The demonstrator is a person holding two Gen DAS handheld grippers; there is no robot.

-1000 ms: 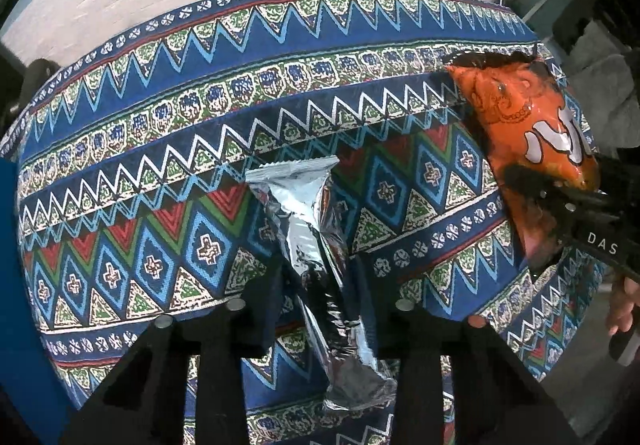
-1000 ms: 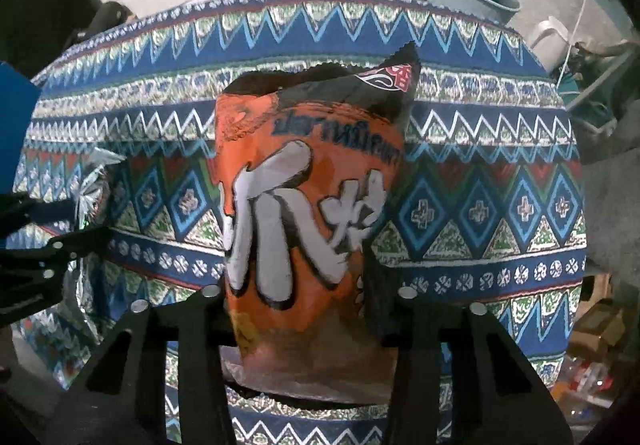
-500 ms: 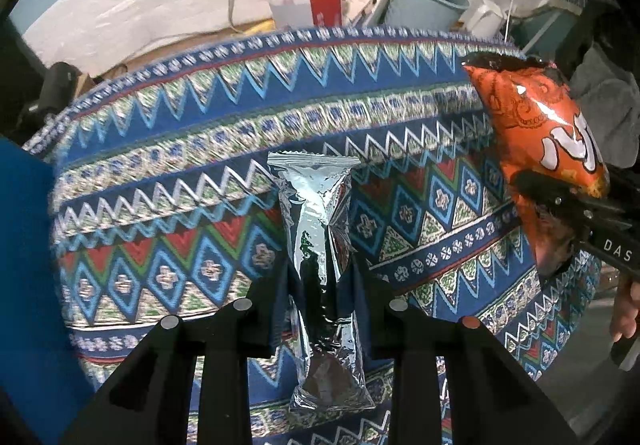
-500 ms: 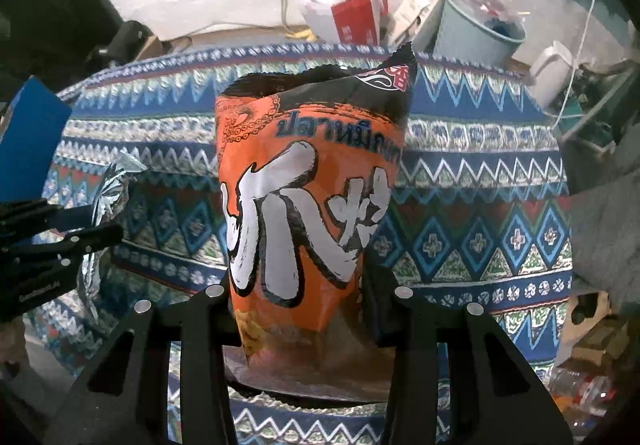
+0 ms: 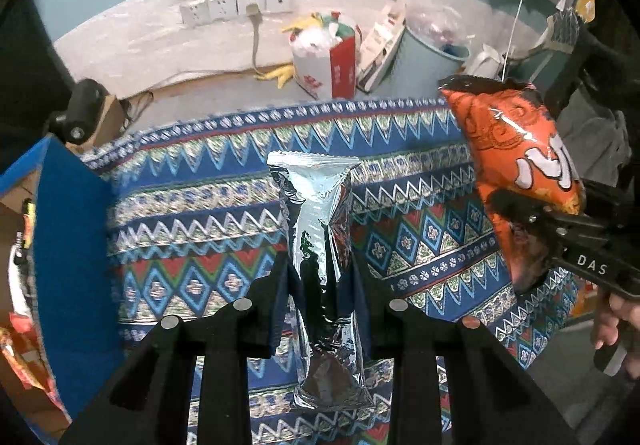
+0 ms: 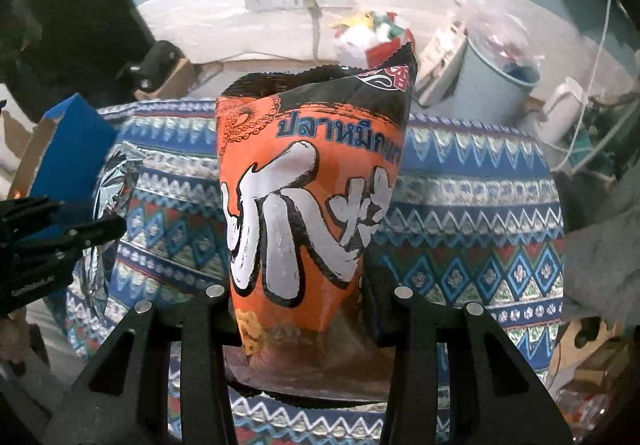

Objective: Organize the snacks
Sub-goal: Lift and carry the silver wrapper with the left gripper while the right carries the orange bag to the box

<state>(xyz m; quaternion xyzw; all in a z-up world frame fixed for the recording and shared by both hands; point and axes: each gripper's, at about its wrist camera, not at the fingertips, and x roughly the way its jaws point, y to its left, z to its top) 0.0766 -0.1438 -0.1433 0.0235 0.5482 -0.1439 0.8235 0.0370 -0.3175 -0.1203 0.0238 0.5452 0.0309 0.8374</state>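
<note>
My left gripper is shut on a long silver foil snack packet and holds it upright above the patterned tablecloth. My right gripper is shut on an orange and black snack bag with large white characters, also held in the air. The orange bag shows at the right of the left wrist view with the right gripper's black body under it. The silver packet shows at the left of the right wrist view, pinched by the left gripper's fingers.
A blue cardboard box stands open at the table's left edge, with snack packets inside; it also shows in the right wrist view. Beyond the table are wall sockets, a red and white bag and a grey bin.
Both grippers have risen and tilted up with their packets. The table has dropped lower in both views, and the wall, the floor clutter and the blue box have come into sight.
</note>
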